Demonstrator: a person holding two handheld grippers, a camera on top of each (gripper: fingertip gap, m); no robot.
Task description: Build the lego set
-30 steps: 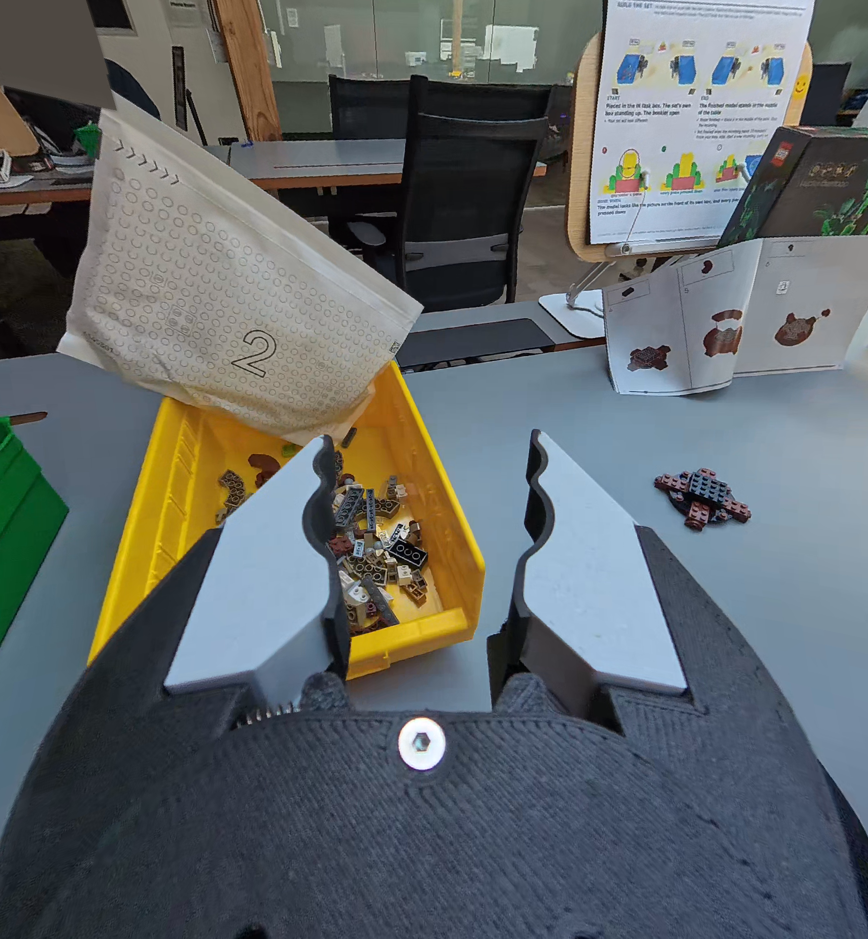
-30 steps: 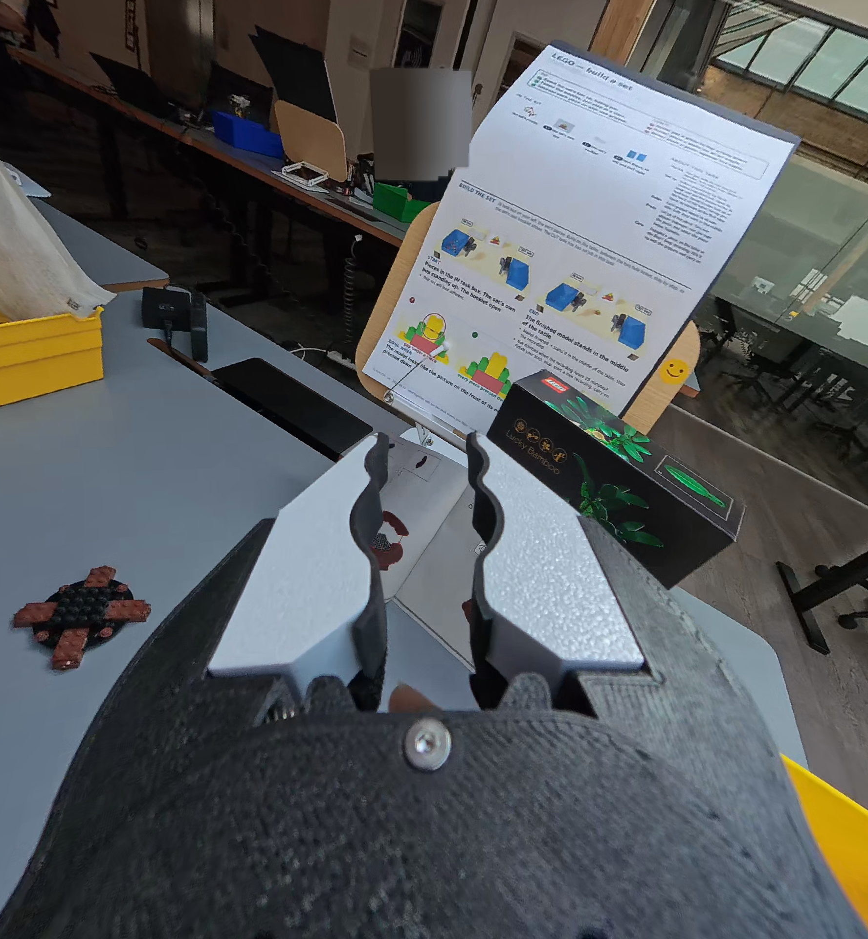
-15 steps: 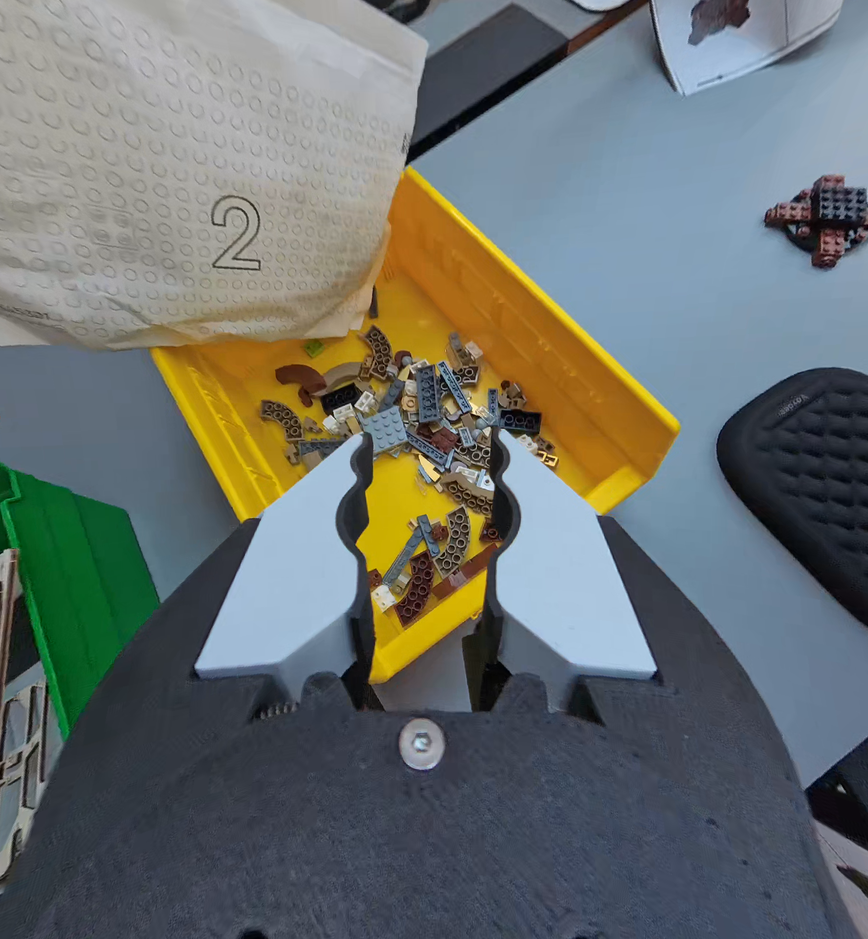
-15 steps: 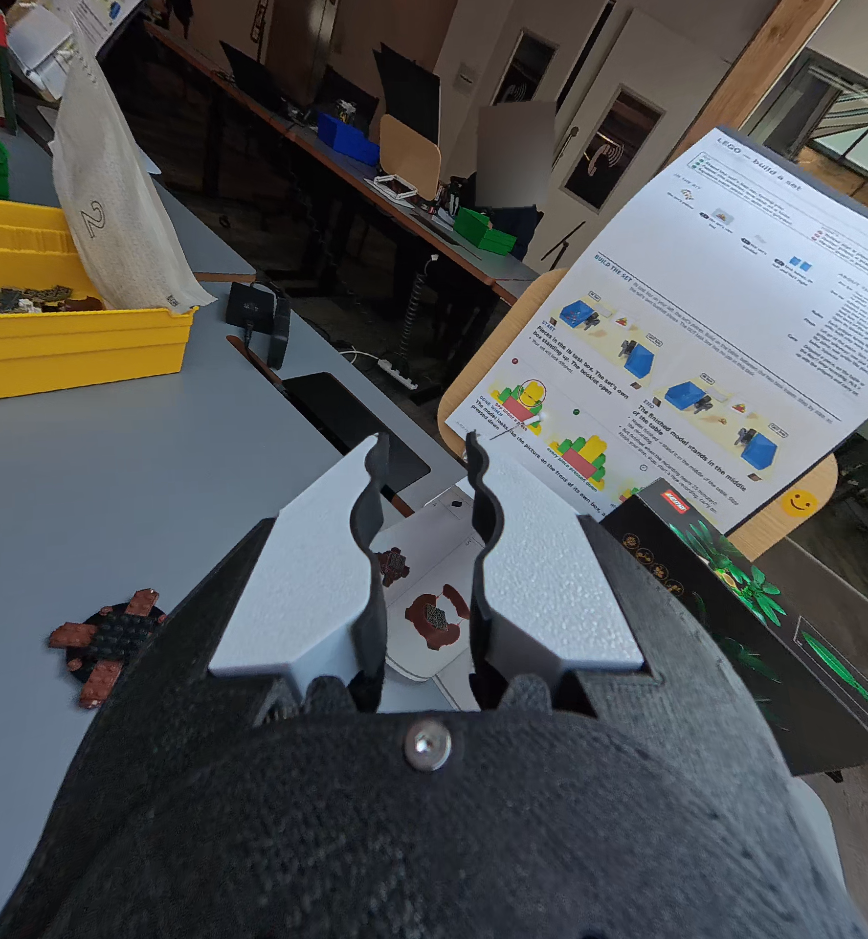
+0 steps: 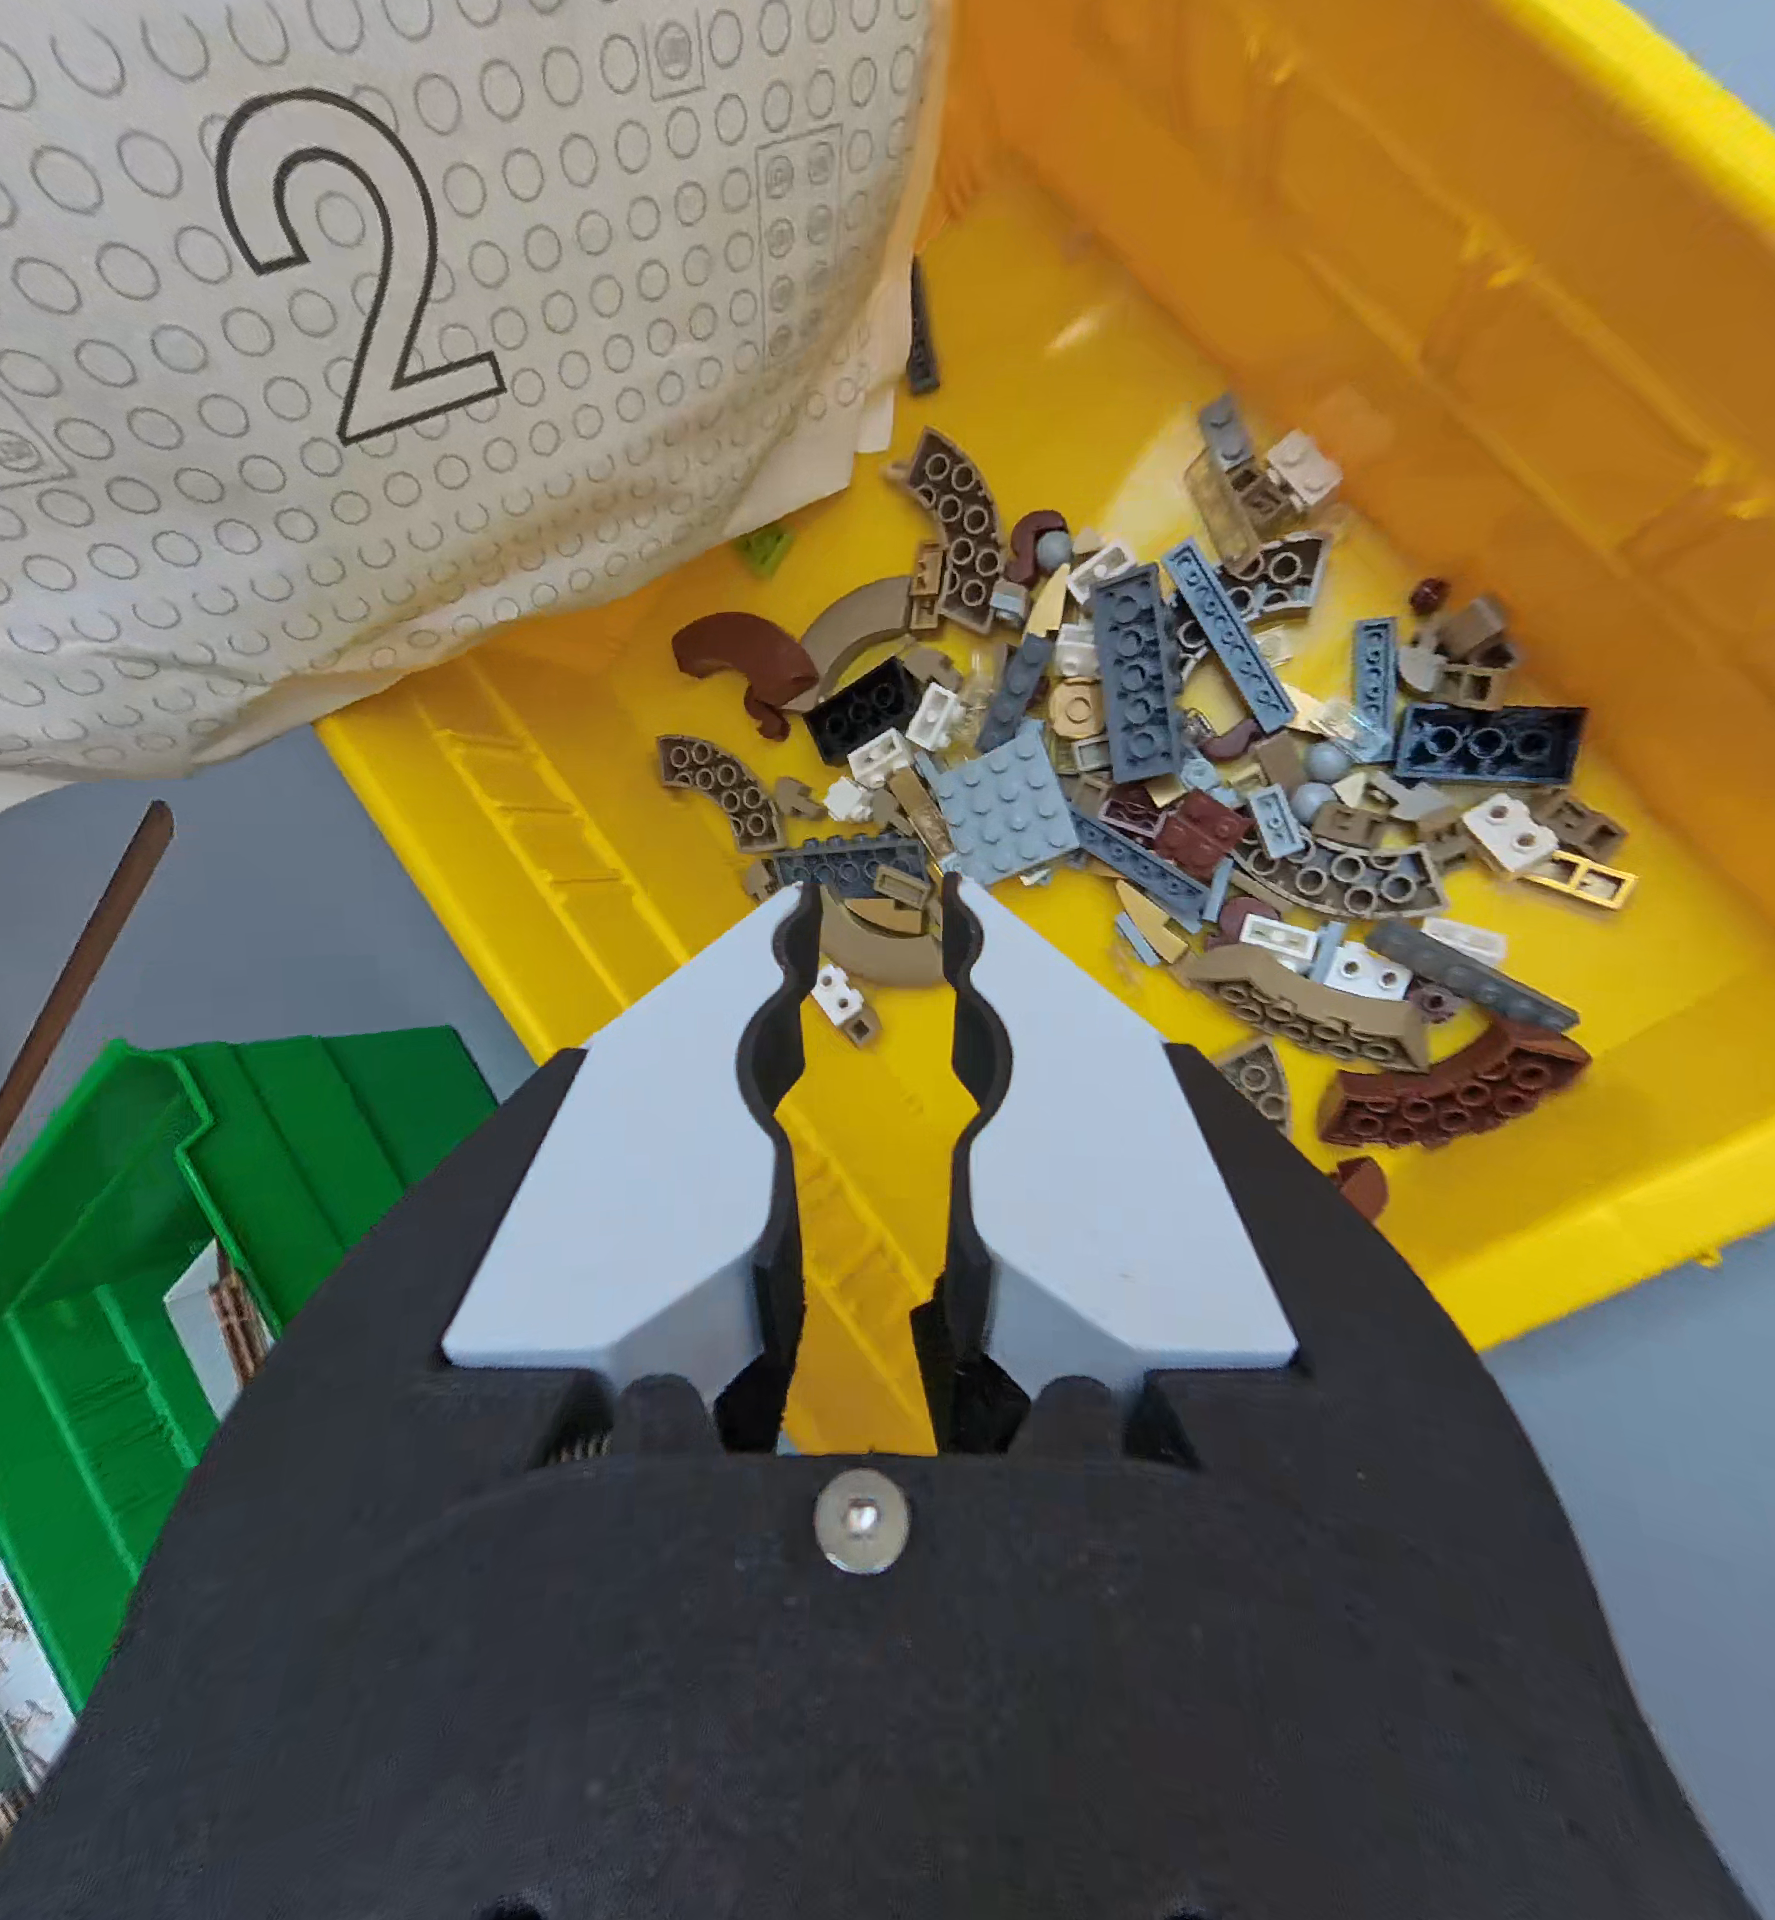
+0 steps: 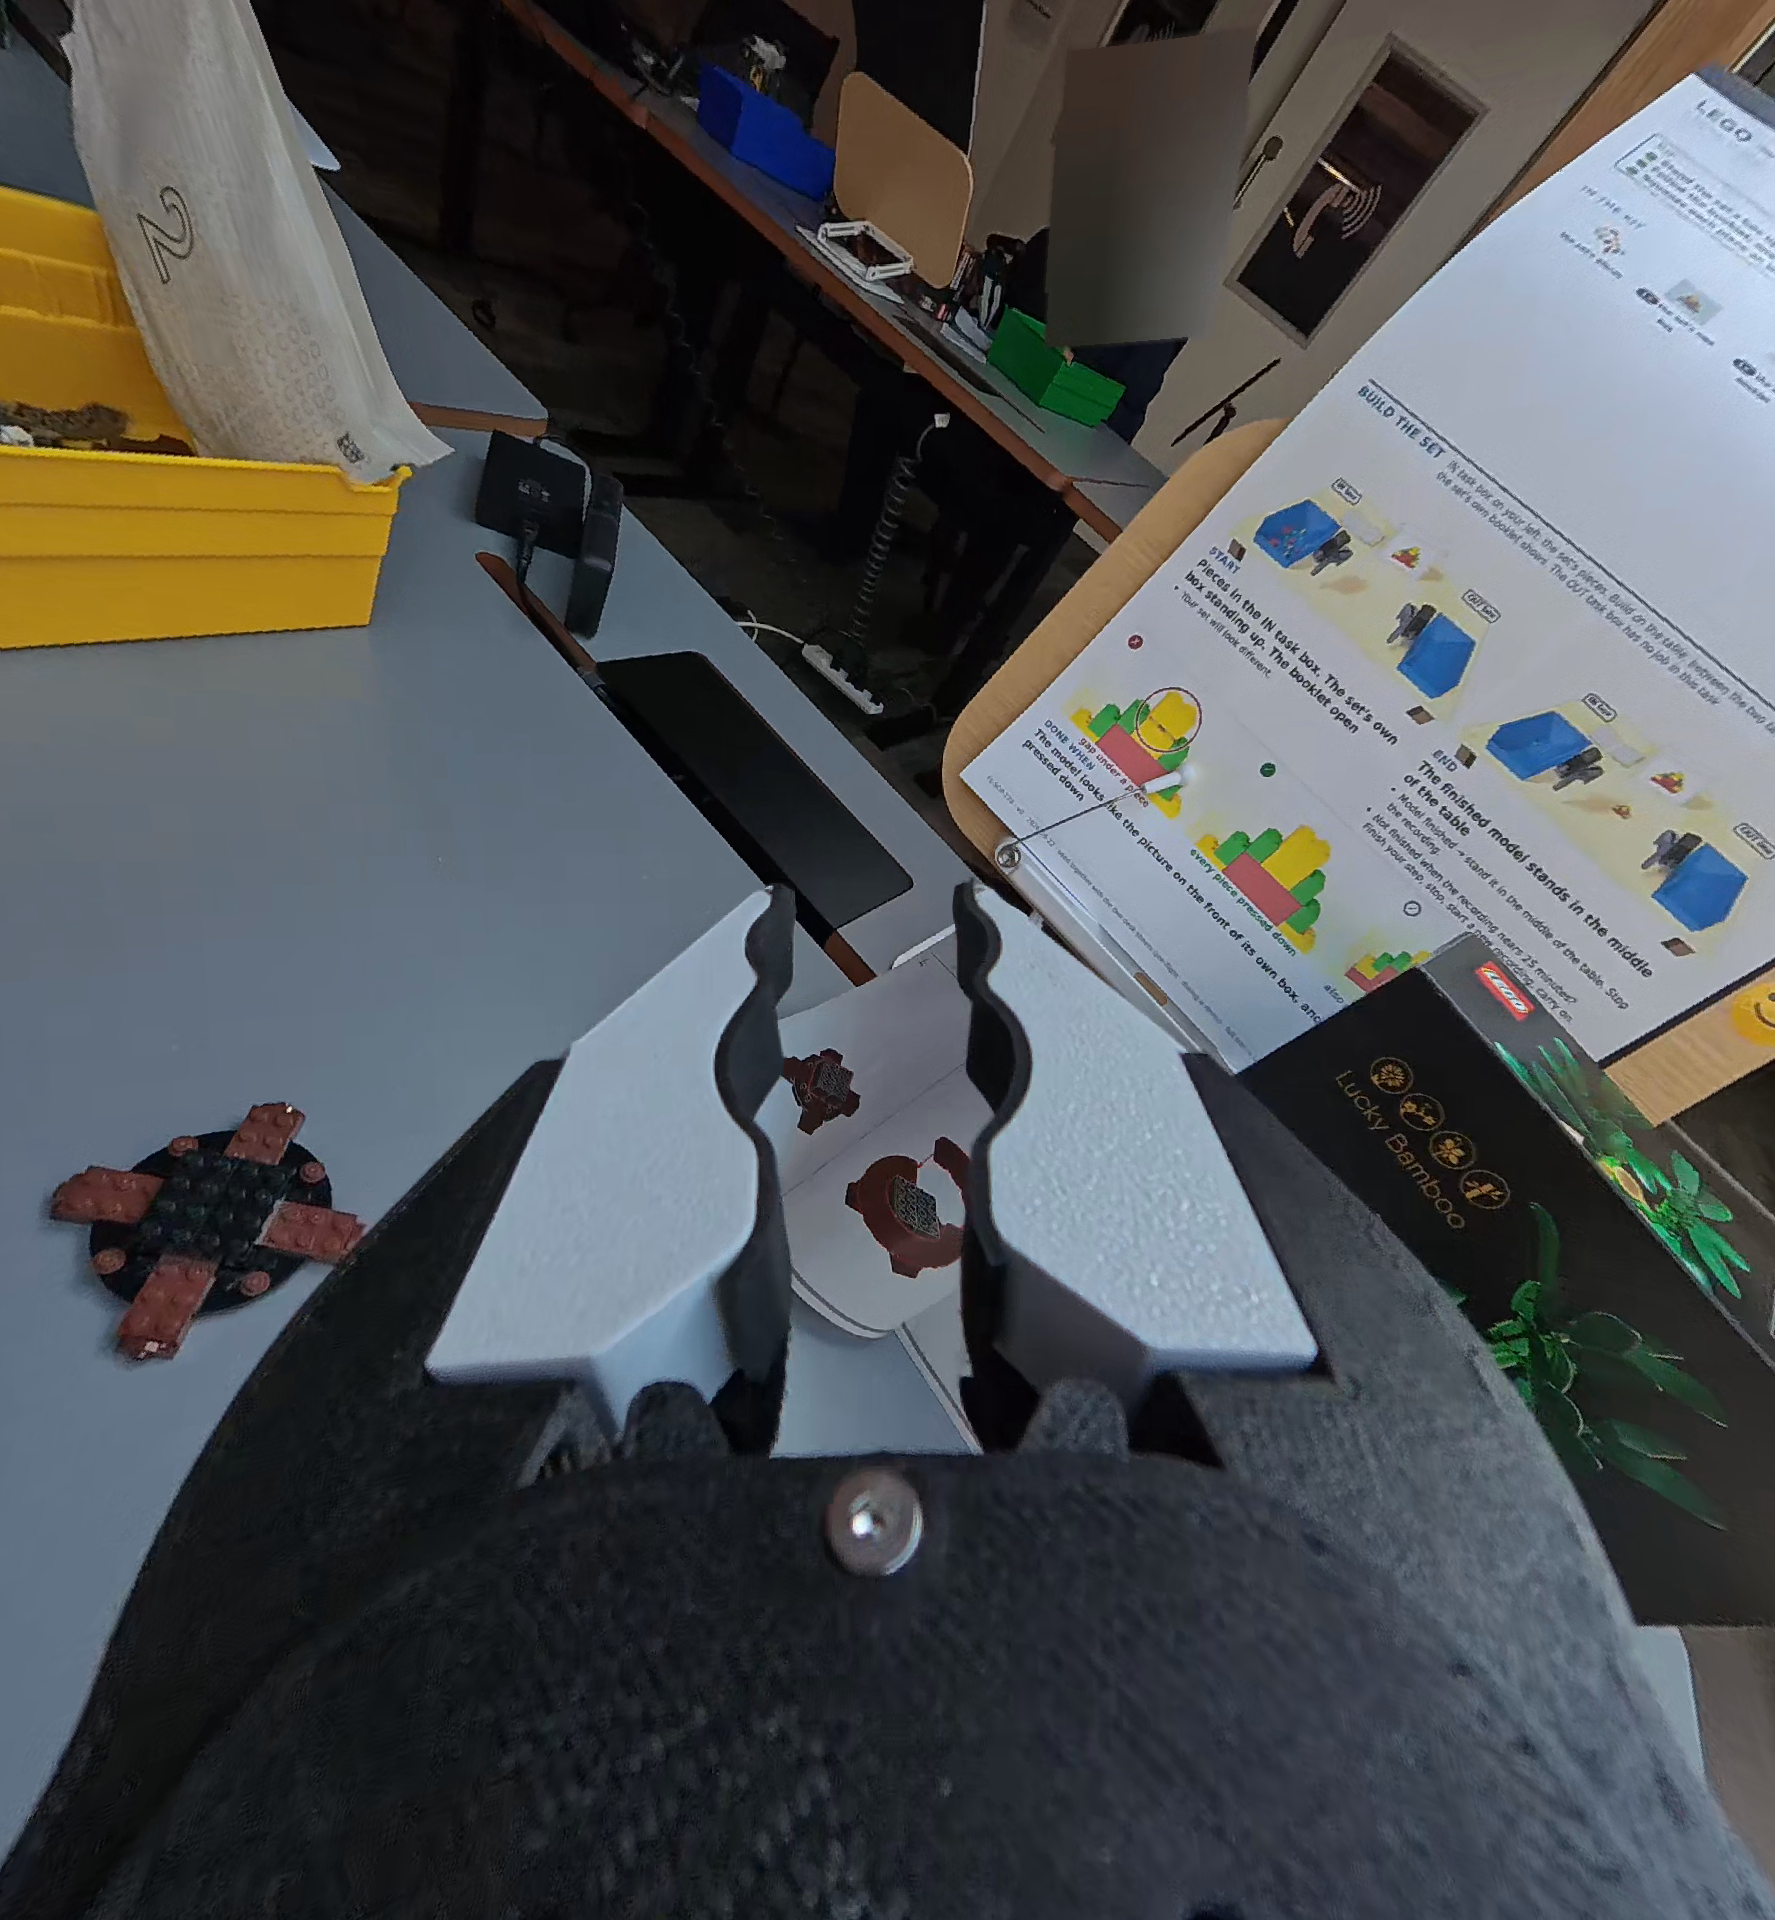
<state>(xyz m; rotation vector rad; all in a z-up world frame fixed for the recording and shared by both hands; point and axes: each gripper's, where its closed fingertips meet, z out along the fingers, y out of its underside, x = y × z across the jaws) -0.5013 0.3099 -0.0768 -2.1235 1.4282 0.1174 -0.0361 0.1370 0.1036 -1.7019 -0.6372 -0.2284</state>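
Note:
My left gripper [image 5: 878, 891] hangs low over the yellow bin [image 5: 1485, 312], its jaws open by a narrow gap. The tips stand at the near edge of a pile of loose grey, tan, brown and black bricks [image 5: 1174, 779], straddling a tan curved piece [image 5: 878, 940] without gripping it. My right gripper [image 6: 872, 902] is open and empty above the grey table. A partly built model [image 6: 208, 1216], a black round plate with reddish-brown plates in a cross, lies on the table to its left. The open booklet [image 6: 862, 1195] shows between the right fingers.
A white numbered paper bag [image 5: 343, 364] leans in the bin's far end and also shows in the right wrist view [image 6: 228, 260]. A green bin [image 5: 83, 1299] stands left of the yellow one. The black set box [image 6: 1537, 1299] and a sheet on a stand [image 6: 1485, 675] are at the right. Some 55 cm of space lies between my two pairs of fingers. Between my right fingertips and the partly built model [image 6: 208, 1216] there is roughly 25 cm.
My left gripper has tipped down and dropped into the yellow bin, and its jaws have narrowed from wide open. My right gripper has swung a little to the left and stays open.

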